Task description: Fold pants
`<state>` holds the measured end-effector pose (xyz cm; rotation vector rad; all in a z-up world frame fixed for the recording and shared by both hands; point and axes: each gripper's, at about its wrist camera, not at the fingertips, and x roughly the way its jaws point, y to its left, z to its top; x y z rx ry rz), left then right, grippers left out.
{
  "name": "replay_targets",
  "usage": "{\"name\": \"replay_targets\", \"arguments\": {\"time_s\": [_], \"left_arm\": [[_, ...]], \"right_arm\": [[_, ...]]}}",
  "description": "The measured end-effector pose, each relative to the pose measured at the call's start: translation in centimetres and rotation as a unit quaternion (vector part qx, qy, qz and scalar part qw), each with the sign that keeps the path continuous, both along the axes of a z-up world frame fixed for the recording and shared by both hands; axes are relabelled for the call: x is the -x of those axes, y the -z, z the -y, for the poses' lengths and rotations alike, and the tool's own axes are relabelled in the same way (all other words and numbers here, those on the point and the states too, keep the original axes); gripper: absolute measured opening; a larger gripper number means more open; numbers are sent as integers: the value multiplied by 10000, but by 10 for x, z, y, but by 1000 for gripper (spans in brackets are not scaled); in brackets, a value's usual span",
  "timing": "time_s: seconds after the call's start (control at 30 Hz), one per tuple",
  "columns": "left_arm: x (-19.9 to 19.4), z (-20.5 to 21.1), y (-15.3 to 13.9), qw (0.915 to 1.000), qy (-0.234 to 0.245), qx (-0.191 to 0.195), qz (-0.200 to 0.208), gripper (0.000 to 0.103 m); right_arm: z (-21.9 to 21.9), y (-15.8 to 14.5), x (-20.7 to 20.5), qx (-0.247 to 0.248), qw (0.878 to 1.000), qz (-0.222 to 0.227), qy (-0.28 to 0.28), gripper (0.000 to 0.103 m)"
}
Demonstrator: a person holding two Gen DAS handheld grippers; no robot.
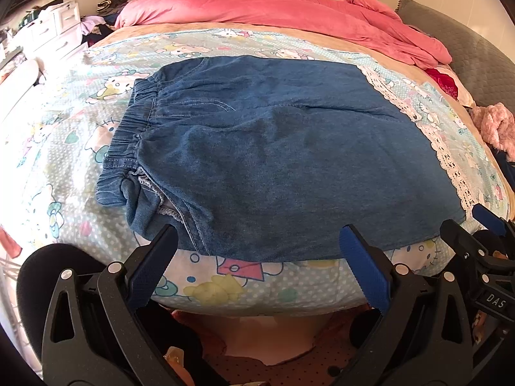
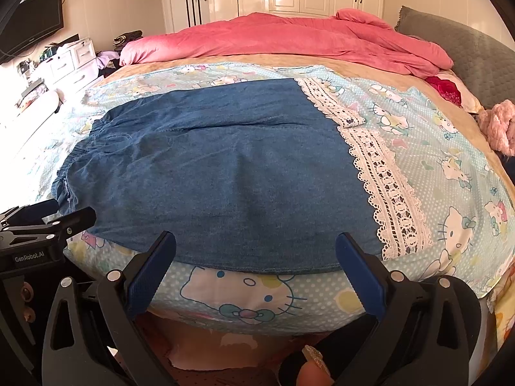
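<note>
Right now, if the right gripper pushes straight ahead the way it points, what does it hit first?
Most likely the near edge of the denim pants; the open right gripper already straddles it. Height above the bed is unclear.

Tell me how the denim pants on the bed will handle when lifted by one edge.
The denim pants lie in soft creases, so they will likely drape and sag, not hold shape. The gathered elastic waistband looks bulkier and may hang lower. The lace hem looks delicate and could snag.
</note>
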<state>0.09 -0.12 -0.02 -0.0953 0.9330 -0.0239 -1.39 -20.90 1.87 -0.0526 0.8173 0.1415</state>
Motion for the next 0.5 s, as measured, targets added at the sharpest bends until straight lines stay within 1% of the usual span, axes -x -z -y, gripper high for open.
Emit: {"name": "replay_targets", "arguments": {"time_s": [0.5], "left_arm": [[0,0,0,10000,3,2,2,94]], "right_arm": [[0,1,0,18,10000,-4,11,99]]}}
